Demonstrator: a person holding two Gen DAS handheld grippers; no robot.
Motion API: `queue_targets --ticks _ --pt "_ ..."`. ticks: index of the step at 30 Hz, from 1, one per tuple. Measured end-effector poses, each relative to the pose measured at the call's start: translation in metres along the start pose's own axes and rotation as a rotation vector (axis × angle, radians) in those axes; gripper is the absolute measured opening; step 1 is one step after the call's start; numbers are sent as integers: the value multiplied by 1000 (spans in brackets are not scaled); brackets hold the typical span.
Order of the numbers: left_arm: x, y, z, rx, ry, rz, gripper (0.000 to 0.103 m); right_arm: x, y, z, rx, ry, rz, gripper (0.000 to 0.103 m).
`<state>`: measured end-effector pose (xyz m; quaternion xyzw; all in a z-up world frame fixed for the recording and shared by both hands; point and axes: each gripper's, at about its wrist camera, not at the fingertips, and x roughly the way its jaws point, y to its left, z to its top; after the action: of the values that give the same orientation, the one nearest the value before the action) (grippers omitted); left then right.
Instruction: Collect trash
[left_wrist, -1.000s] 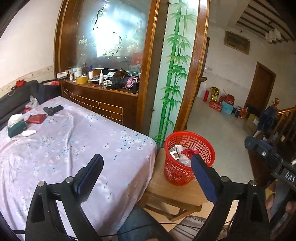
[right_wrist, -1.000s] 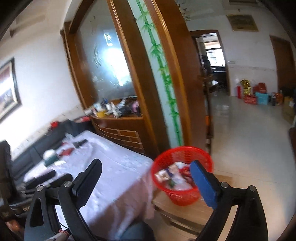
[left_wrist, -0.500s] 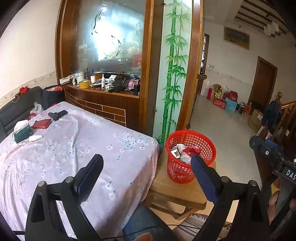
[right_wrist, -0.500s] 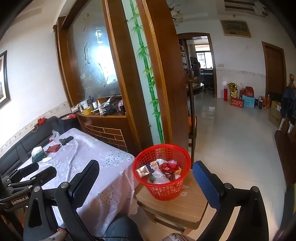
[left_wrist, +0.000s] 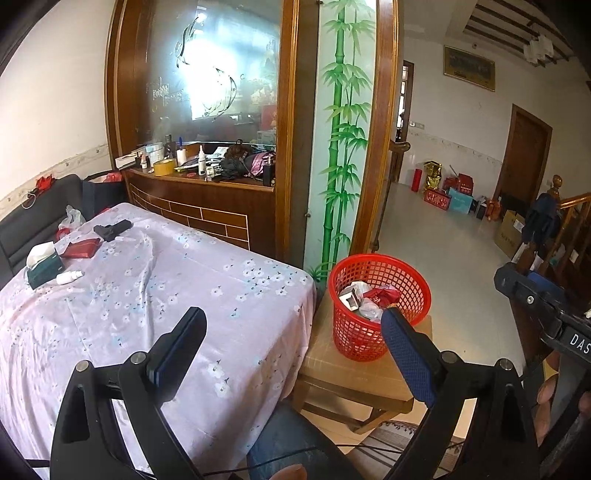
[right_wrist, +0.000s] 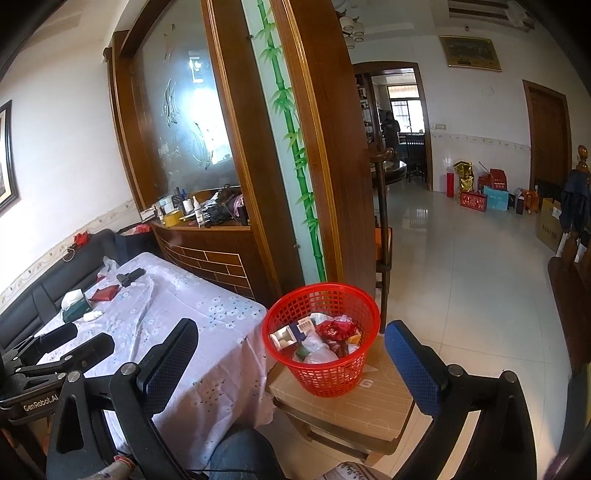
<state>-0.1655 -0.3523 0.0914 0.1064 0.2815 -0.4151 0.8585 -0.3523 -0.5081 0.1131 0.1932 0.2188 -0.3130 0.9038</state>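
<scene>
Trash (right_wrist: 325, 338) in red basket (right_wrist: 323, 373), table (right_wrist: 192, 321) beside it

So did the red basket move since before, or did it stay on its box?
No. The red basket sits on the same cardboard box beside the table's corner, as it did earlier; only the cameras' angle shifted.

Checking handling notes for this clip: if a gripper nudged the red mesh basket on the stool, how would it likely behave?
The red basket looks like thin plastic mesh holding wrappers, so probably light and quick to slide. It narrows toward its base on a cardboard box, so a push near the rim might tip it.
</scene>
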Motion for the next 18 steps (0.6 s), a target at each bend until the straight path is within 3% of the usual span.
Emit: queue_targets --ticks 18 --pt "3 -2 0 1 10 -4 94 1 -5 -1 9 5 0 102"
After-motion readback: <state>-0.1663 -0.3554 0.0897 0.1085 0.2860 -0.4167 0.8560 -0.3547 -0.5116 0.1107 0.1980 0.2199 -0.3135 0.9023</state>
